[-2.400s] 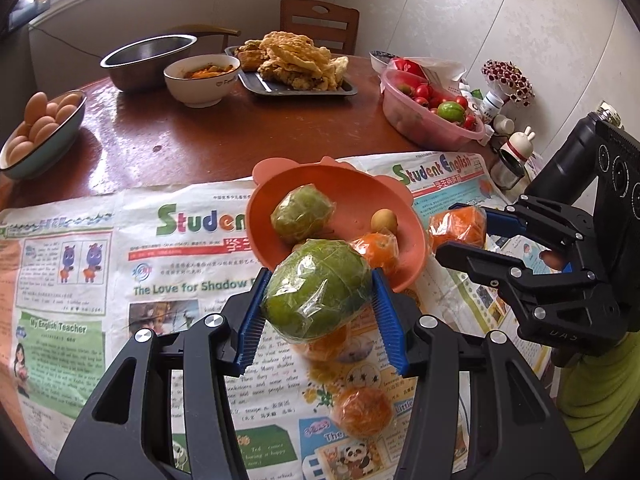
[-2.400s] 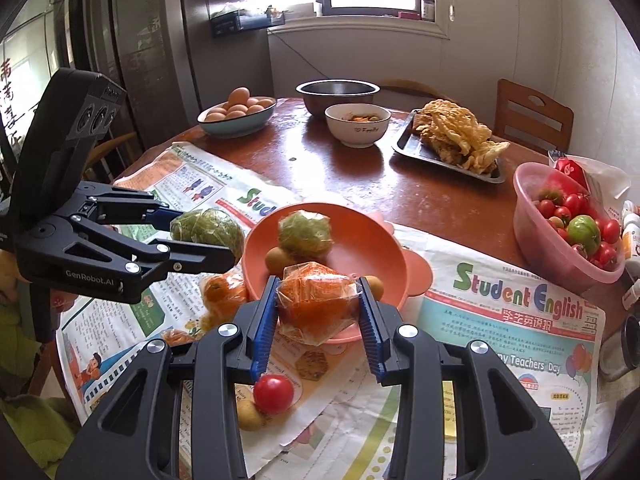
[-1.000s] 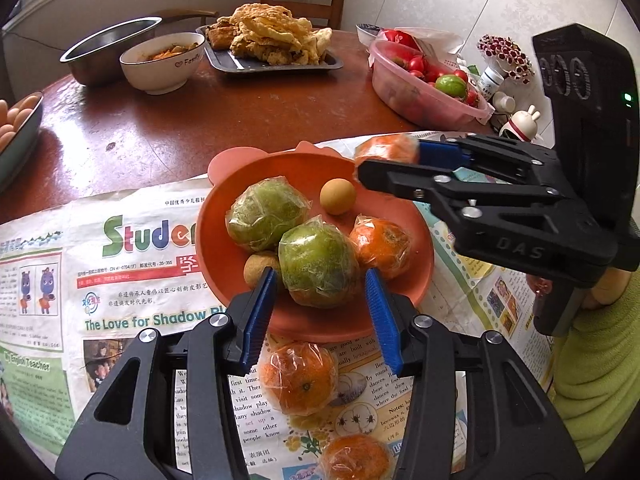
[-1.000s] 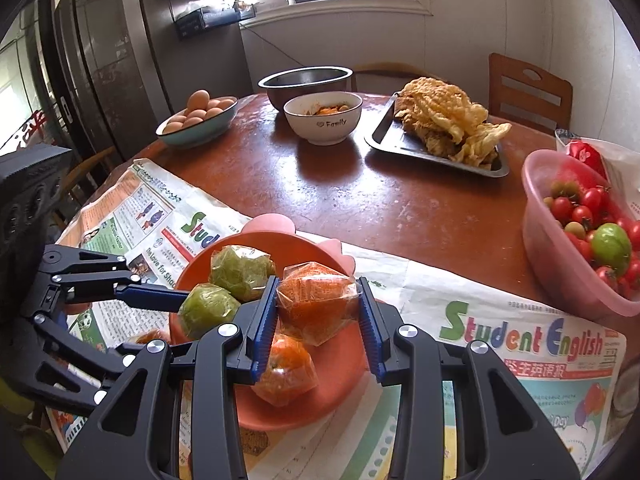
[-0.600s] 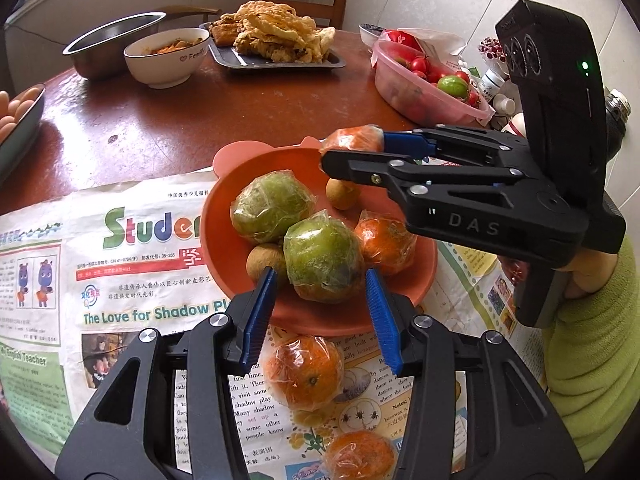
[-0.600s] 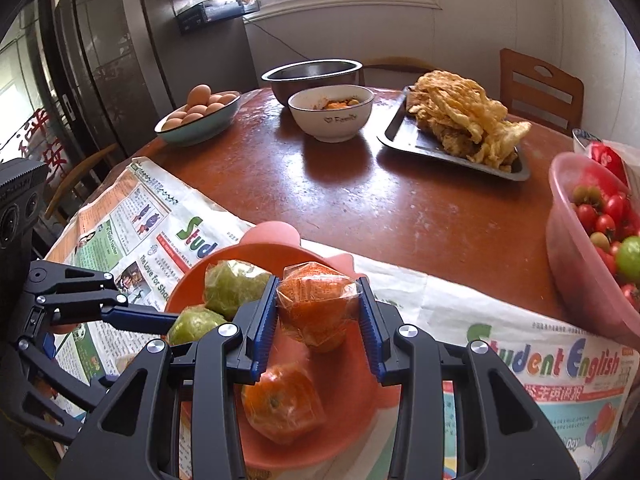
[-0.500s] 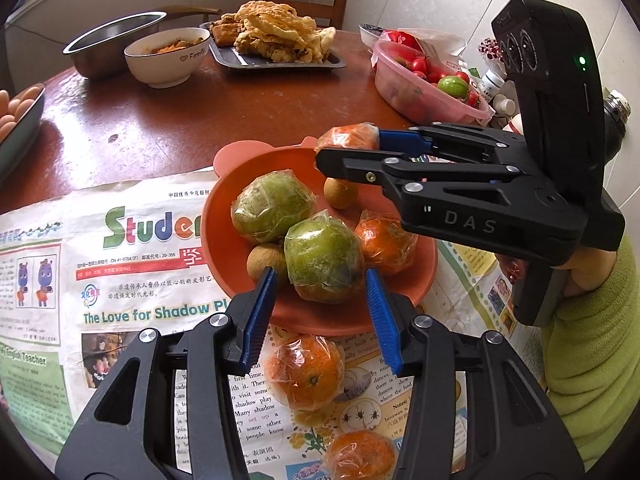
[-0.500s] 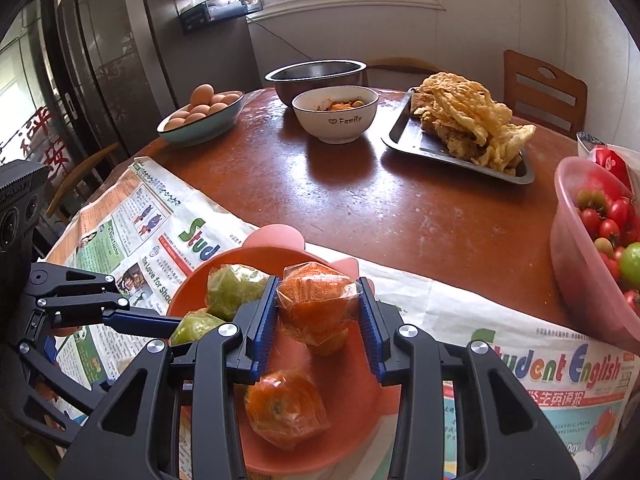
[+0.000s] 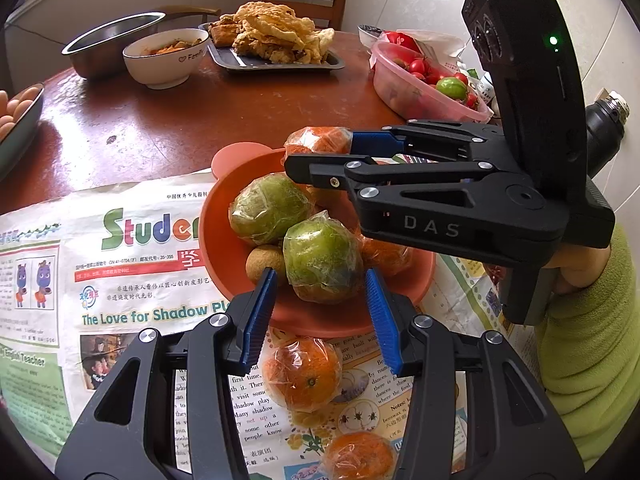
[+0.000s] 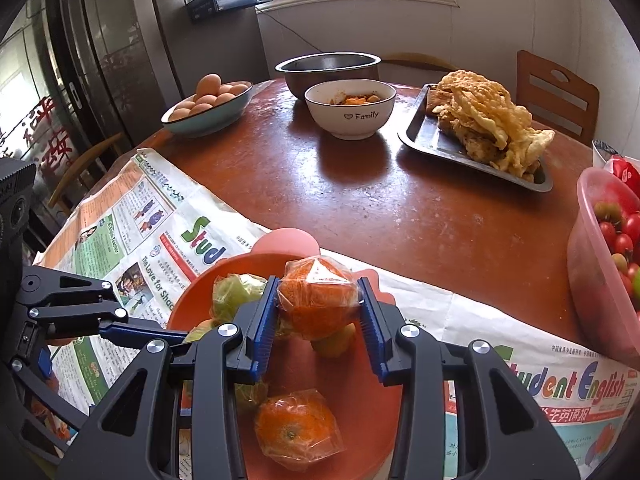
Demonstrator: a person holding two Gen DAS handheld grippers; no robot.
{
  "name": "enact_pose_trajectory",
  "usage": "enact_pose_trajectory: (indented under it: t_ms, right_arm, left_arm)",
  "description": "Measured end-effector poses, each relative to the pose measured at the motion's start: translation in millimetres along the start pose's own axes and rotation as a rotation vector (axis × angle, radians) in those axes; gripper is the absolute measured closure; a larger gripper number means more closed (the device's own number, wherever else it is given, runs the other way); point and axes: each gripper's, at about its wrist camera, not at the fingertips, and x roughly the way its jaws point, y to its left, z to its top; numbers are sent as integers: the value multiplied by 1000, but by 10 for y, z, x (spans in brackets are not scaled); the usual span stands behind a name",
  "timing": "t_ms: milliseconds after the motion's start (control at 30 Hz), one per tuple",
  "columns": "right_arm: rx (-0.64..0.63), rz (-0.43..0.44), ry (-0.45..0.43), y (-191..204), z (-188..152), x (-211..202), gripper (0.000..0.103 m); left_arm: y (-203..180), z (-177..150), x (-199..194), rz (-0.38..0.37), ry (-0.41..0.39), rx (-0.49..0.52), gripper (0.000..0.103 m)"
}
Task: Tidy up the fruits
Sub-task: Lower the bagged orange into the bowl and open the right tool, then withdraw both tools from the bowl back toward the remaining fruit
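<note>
An orange plate (image 9: pixel 224 256) on newspaper holds two wrapped green fruits (image 9: pixel 322 258), a small brown fruit (image 9: pixel 262 264) and a wrapped orange (image 10: pixel 298 428). My left gripper (image 9: pixel 320 304) is open just in front of the nearer green fruit, which rests on the plate. My right gripper (image 10: pixel 318 312) is shut on a wrapped orange (image 10: pixel 318 296) and holds it above the plate's far side; it also shows in the left wrist view (image 9: pixel 320 140). Two more wrapped oranges (image 9: pixel 304 374) lie on the newspaper below my left gripper.
On the brown round table stand a pink tub of tomatoes (image 9: pixel 424 84), a tray of fried food (image 10: pixel 480 128), a white bowl (image 10: pixel 350 108), a steel bowl (image 10: pixel 328 66) and a bowl of eggs (image 10: pixel 208 106). A chair (image 10: pixel 558 96) stands behind.
My left gripper set the green fruit on the plate, opened and drew back slightly. My right gripper carried its orange over the plate and further toward its far side.
</note>
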Motion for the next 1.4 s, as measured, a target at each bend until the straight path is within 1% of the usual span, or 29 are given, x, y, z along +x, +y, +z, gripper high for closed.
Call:
enact_pose_trajectory:
  t_ms: [267, 367, 567, 767, 1000, 1133, 1233, 1267, 1300, 1333, 1400]
  right_arm:
    - [11, 7, -7, -12, -16, -24, 64]
    - [17, 15, -12, -15, -24, -47, 60]
    - [20, 10, -15, -26, -48, -78, 58]
    - [28, 4, -25, -60, -72, -148, 53]
    - [47, -25, -45, -128, -128, -271, 41]
    - [55, -43, -50, -172, -181, -343, 37]
    - [59, -51, -51, -185, -216, -380, 37]
    - [59, -54, -53, -187, -227, -400, 37]
    - [60, -55, -55, -193, -234, -415, 36]
    - [63, -57, -58, -193, -241, -432, 33]
    - [74, -59, -69, -192, -254, -475, 30]
  left_arm:
    - [8, 7, -3, -3, -2, -4, 65]
    - [5, 3, -5, -3, -1, -4, 65]
    - [11, -1, -3, -4, -2, -5, 65]
    - [16, 0, -4, -4, -2, -7, 65]
    - [14, 8, -15, -5, -1, -8, 65]
    - [11, 7, -30, -6, -5, -12, 65]
    - [3, 4, -52, -7, -9, -12, 65]
    - [-2, 2, -60, -7, -11, -12, 65]
    - [2, 3, -69, -5, -11, -12, 61]
    - [1, 3, -76, 1, -13, -12, 57]
    - [-3, 2, -95, 2, -16, -12, 56]
